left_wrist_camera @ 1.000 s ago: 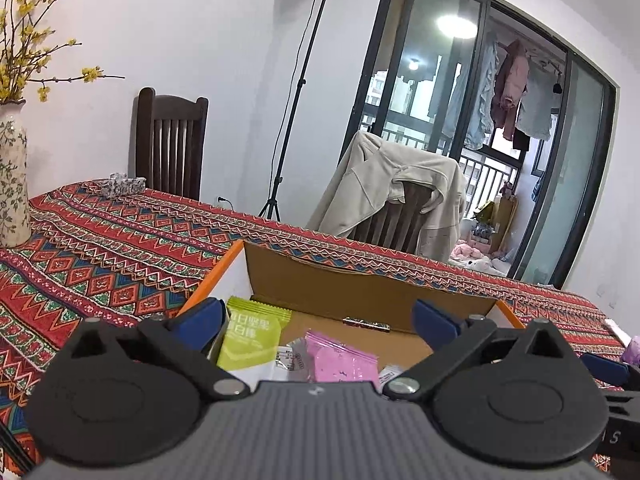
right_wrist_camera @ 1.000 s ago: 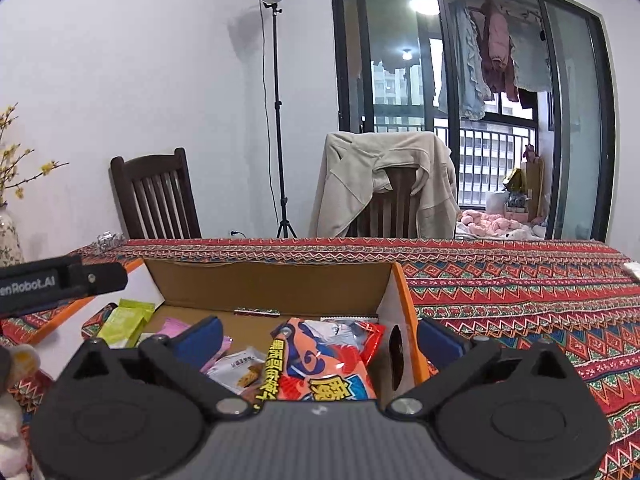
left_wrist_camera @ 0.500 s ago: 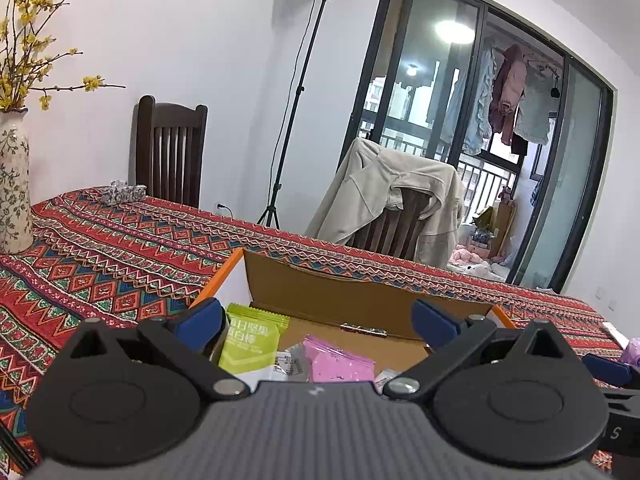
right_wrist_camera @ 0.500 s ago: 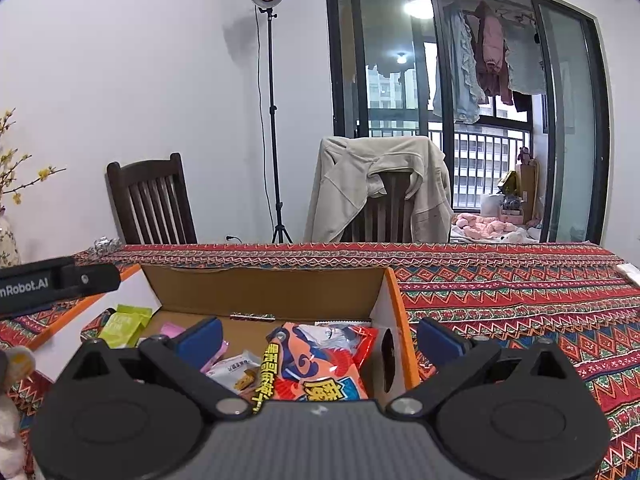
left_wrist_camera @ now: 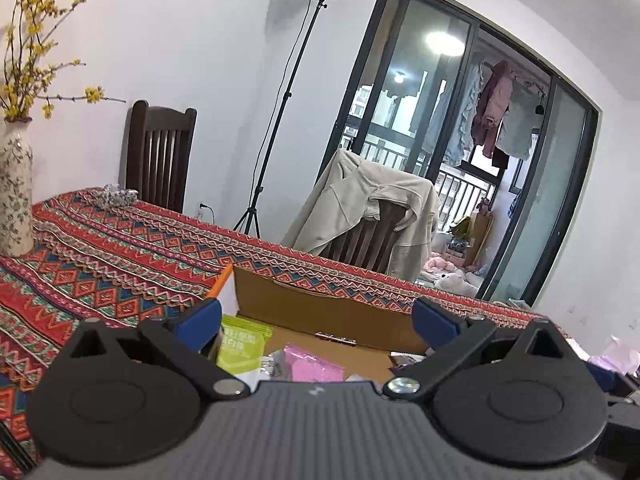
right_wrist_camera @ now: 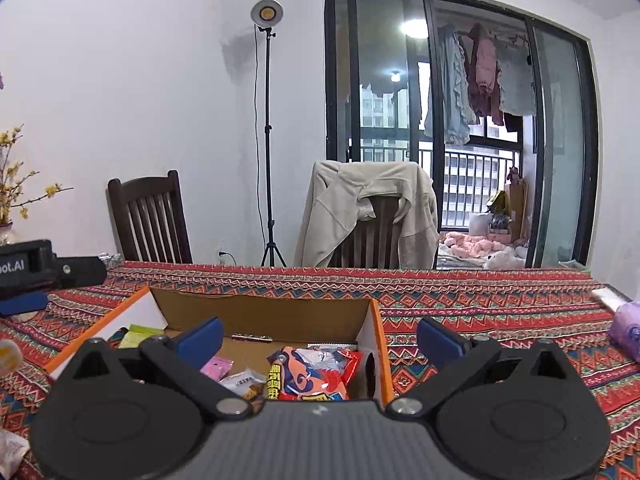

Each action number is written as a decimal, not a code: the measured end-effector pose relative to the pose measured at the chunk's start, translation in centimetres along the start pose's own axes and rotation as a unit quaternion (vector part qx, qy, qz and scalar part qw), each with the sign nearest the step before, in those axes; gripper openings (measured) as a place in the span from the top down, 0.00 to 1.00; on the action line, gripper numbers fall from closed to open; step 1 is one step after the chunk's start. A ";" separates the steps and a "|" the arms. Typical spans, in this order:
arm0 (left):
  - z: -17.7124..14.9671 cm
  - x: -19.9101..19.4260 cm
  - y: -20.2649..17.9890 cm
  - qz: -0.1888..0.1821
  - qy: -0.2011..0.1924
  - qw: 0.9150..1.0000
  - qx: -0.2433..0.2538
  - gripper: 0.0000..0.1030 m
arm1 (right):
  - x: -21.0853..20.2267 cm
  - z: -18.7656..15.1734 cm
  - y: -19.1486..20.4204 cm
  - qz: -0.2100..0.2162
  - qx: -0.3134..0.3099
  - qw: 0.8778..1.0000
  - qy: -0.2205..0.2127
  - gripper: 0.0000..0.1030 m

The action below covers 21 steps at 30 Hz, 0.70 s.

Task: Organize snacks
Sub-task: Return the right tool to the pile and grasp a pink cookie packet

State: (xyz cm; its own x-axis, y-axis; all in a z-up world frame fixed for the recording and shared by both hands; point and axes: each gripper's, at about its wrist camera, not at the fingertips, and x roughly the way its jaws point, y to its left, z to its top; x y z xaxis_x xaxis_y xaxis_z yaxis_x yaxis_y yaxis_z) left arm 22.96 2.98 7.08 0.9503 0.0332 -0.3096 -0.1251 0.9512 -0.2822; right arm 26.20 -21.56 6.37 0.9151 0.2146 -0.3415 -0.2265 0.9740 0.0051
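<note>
1. Nearest, the left gripper [left_wrist_camera: 316, 322] has its blue-tipped fingers spread wide and holds nothing; it hangs above the near side of the cardboard box [left_wrist_camera: 320, 308].
2. Likewise the right gripper [right_wrist_camera: 320, 338] is wide apart and empty, poised over the box's right half, its right finger [right_wrist_camera: 440, 342] outside the orange-edged wall.
3. Inside the box lie the snacks: a green packet [left_wrist_camera: 240, 346] at the left, a pink packet [left_wrist_camera: 314, 366] beside it, and an orange-red chip bag [right_wrist_camera: 310, 374] against the right wall, with a small white packet [right_wrist_camera: 242, 384] just beside the bag.
4. Under the box, a red patterned tablecloth [left_wrist_camera: 100, 272] covers the table; a purple bag [right_wrist_camera: 628, 330] lies well apart at the right edge.
5. Farther left, a floral vase [left_wrist_camera: 15, 196] with yellow blossoms stands on the cloth.
6. Beyond the table stand a dark wooden chair [right_wrist_camera: 148, 220], a second chair draped with a beige jacket [right_wrist_camera: 368, 212], and a light stand [right_wrist_camera: 267, 132] by the white wall.
</note>
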 end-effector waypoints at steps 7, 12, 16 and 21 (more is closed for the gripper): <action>-0.7 -2.4 1.9 0.001 0.015 1.000 0.003 0.00 | -2.8 -1.2 0.1 0.001 -0.005 1.000 0.012 0.00; -2.0 -4.3 3.7 0.008 0.024 1.000 0.006 0.00 | -4.6 -2.5 0.1 0.003 -0.009 1.000 0.020 0.00; -3.5 -5.9 5.1 0.020 0.026 0.999 0.021 0.00 | -5.9 -3.6 0.2 0.005 -0.008 1.000 0.028 0.00; -5.2 -7.5 6.7 0.026 0.032 0.998 0.039 0.00 | -7.1 -5.4 0.5 0.006 -0.010 0.999 0.042 0.00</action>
State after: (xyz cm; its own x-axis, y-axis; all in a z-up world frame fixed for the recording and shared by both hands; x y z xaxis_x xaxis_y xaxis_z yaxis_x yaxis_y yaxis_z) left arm 13.54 7.53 2.82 0.9229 0.0650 -0.3794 -0.1480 0.9698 -0.1940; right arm 17.83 -22.99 3.72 0.8812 0.2182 -0.4194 -0.2442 0.9697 -0.0085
